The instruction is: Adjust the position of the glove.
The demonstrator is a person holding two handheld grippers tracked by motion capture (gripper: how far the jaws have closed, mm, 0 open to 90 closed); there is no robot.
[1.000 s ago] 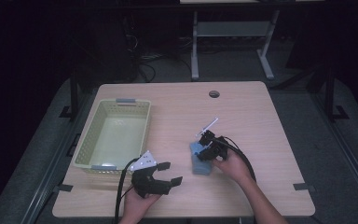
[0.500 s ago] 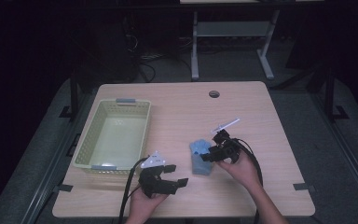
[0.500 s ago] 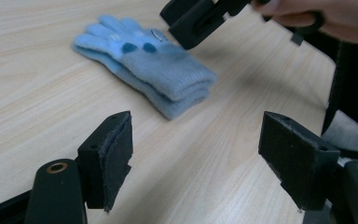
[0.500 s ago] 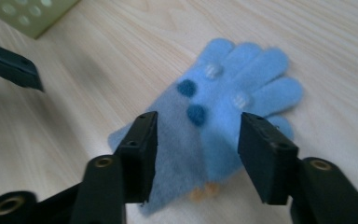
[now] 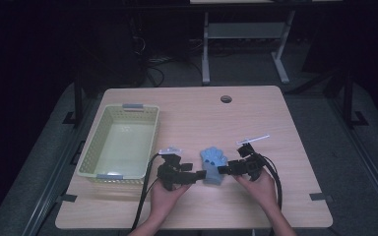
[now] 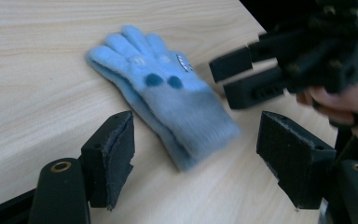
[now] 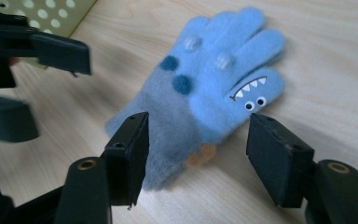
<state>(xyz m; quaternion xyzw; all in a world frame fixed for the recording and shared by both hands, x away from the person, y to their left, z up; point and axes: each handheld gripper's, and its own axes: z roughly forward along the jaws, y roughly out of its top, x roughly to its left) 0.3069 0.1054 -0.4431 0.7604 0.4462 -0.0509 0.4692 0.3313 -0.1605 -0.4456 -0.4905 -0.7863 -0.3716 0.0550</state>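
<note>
Going L to R on the table (image 5: 192, 113): yellow-green basket (image 5: 119, 141) sits at the table's 9 o'clock, nothing inside as far as visible. Just R of it, left gripper (image 5: 199, 174) at approx 6 o'clock, jaws spread & easing inward a bit, nothing between the pads, tips nearly at the cuff. Then the blue glove (image 5: 213, 163), lying flat on the wood near 6 o'clock, cuff toward the person, fingers pointing to 12. It looks like a pair stacked, one on the other; monster face on the thumb side. Right gripper (image 5: 224, 170) at the glove's 3 o'clock, jaws have just been opening & now stand wide w/ nothing pinched; in the right gripper view the glove lies beyond & between the pads, untouched.

Progress, judged: glove is set down & released, not in the basket. Left to do, prob.: get a fresh hold w/ one gripper, carry it toward 9 o'clock, drop over the rim.

Around: cable hole (image 5: 226, 99) near 12 o'clock, well apart. Nothing lies between glove & basket except the left gripper itself; both sets of tips crowd the cuff, so they may bump.
</note>
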